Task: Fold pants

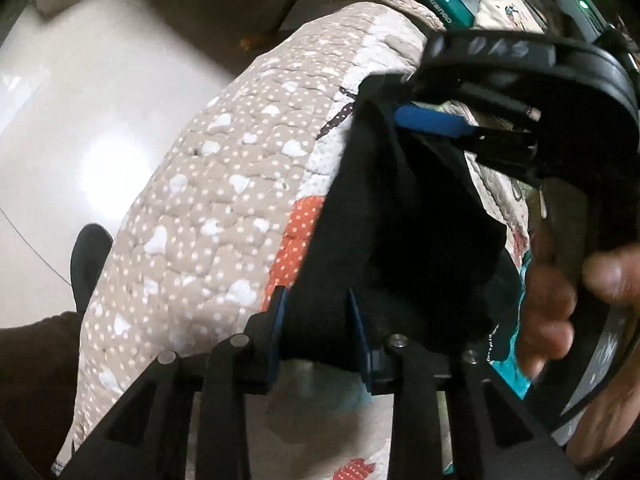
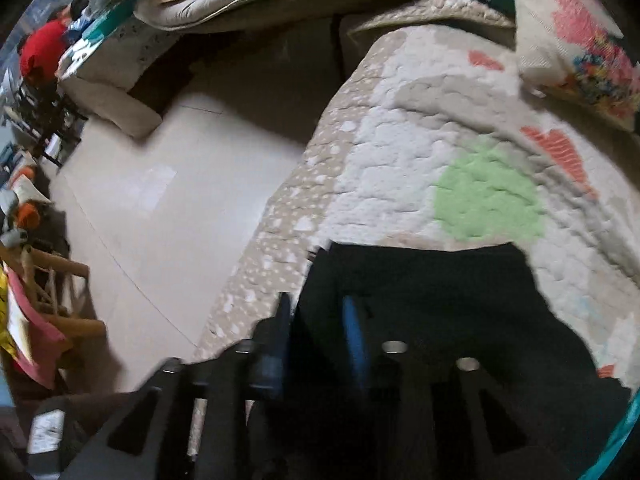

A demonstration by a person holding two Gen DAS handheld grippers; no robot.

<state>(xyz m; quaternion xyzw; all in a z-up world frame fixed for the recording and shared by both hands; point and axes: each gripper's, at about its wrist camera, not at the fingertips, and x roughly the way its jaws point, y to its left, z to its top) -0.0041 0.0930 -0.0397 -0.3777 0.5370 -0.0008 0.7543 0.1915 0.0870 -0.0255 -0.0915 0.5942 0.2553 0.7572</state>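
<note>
The black pants (image 1: 380, 220) hang bunched over a quilted patterned bedspread (image 1: 192, 216). My left gripper (image 1: 320, 332) is shut on a strip of the black cloth between its blue pads. My right gripper (image 1: 432, 120) shows in the left wrist view above it, its blue pads closed on the upper edge of the same pants. In the right wrist view my right gripper (image 2: 318, 320) grips the near edge of the pants (image 2: 420, 292), which spread over the bedspread (image 2: 400, 168).
The bed edge runs diagonally, with pale tiled floor (image 2: 160, 208) to the left. A pillow (image 2: 580, 52) and teal items lie at the bed's far end. Furniture and clutter (image 2: 32, 280) stand at the far left. A foot (image 1: 88, 260) is on the floor.
</note>
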